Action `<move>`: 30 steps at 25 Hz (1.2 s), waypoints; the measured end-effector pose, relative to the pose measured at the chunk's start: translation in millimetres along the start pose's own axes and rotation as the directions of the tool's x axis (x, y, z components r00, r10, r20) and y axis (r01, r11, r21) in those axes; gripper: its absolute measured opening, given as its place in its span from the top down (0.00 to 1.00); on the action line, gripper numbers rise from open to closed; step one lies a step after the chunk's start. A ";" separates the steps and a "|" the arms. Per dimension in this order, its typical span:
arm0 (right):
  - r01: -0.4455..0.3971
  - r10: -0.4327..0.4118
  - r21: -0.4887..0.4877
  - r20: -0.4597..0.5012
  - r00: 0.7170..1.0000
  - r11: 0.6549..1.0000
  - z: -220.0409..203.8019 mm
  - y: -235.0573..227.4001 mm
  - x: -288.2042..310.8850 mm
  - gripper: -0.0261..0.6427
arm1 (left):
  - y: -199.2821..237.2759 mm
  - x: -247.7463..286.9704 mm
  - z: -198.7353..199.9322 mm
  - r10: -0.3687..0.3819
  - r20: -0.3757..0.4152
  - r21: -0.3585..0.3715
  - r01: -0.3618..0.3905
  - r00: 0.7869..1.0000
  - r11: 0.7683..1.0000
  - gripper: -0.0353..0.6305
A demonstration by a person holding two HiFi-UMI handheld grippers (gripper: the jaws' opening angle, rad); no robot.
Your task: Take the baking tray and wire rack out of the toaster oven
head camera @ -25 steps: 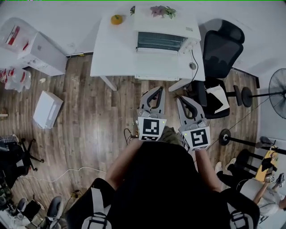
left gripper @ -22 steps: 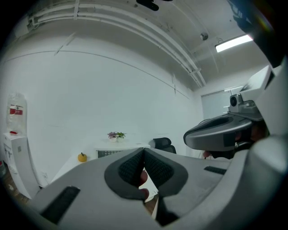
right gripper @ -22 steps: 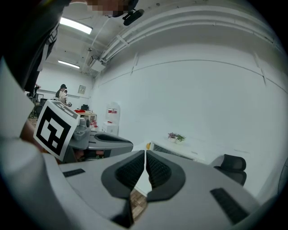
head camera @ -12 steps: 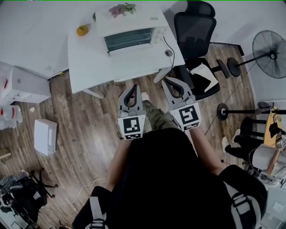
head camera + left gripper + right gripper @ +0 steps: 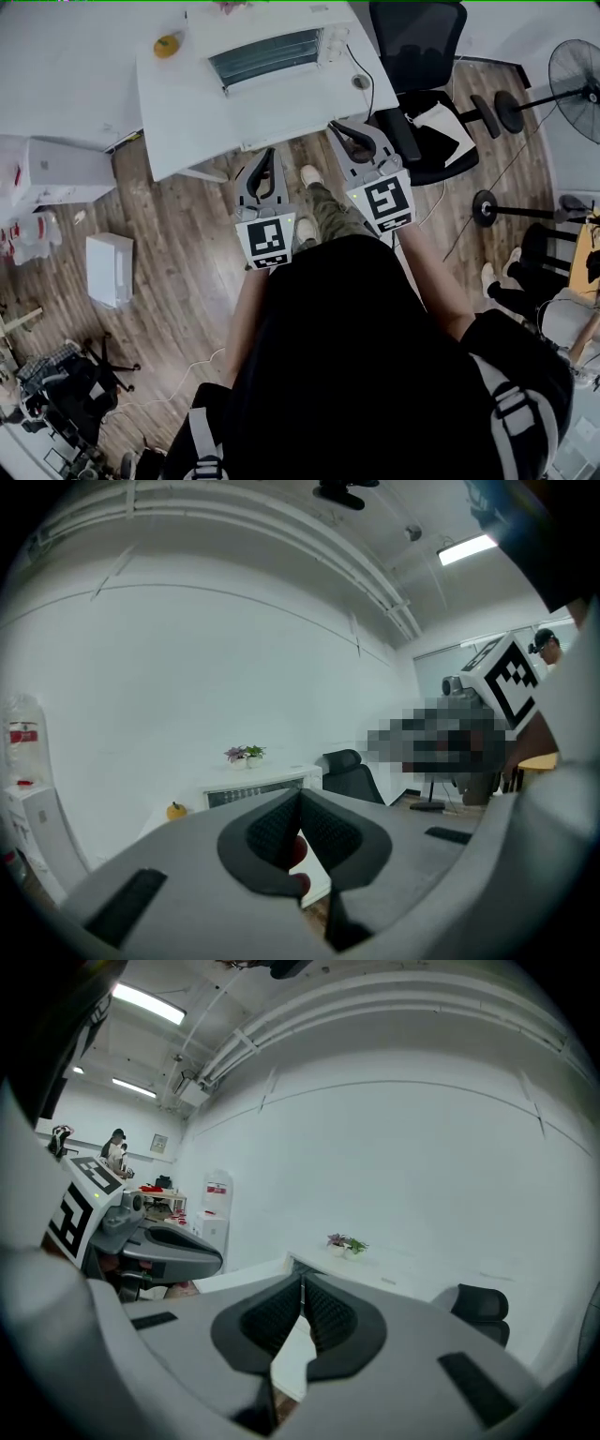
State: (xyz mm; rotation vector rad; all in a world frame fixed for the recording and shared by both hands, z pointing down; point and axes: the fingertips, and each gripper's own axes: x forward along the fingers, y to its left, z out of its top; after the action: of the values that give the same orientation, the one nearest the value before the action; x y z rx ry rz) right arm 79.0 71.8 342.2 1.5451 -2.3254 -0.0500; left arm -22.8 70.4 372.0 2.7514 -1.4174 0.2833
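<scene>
White table (image 5: 187, 112), toaster oven (image 5: 267, 56) beyond closed fingers (image 5: 270, 161)

— Left grey two-jaw gripper (image 5: 300, 792)?
— Closed, tips pressed together, nothing gripped.
— Straight beyond the tips?
— White box-shaped toaster oven with a dark glass front (image 5: 253, 795), well apart from the gripper. On top, small potted plant with pink and green leaves (image 5: 244, 754).
— Either side?
— Left, small round orange fruit (image 5: 175, 810); right, black high-backed office chair (image 5: 347, 771).
— Far right?
— Black-and-white marker cube (image 5: 511, 677), higher up.

Bright even ceiling-strip light, soft shadows, strong fisheye bending, dark vignetted corners
</scene>
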 end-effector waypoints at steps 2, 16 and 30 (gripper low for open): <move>-0.006 0.006 -0.007 0.002 1.000 1.000 -3.3 -6.0 9.4 0.91 | 0.6 8.7 -2.8 0.000 -0.021 0.023 0.000 1.000 1.000 0.91; -0.041 0.047 0.171 -0.034 0.998 0.985 -53.6 -92.9 87.1 0.91 | 14.2 120.2 -35.9 -0.016 -0.123 -0.117 0.001 0.992 0.993 0.91; -0.147 0.165 0.140 -0.129 0.978 0.979 -122.0 -135.7 191.0 0.91 | 58.3 222.3 -82.9 0.057 -0.263 -0.310 -0.140 0.963 0.940 0.91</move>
State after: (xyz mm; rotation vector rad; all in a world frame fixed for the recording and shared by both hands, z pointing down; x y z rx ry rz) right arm 170.6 -135.5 477.9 1.3692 -2.3695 0.2452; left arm 44.0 -133.1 489.6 2.2941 -1.3949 0.3499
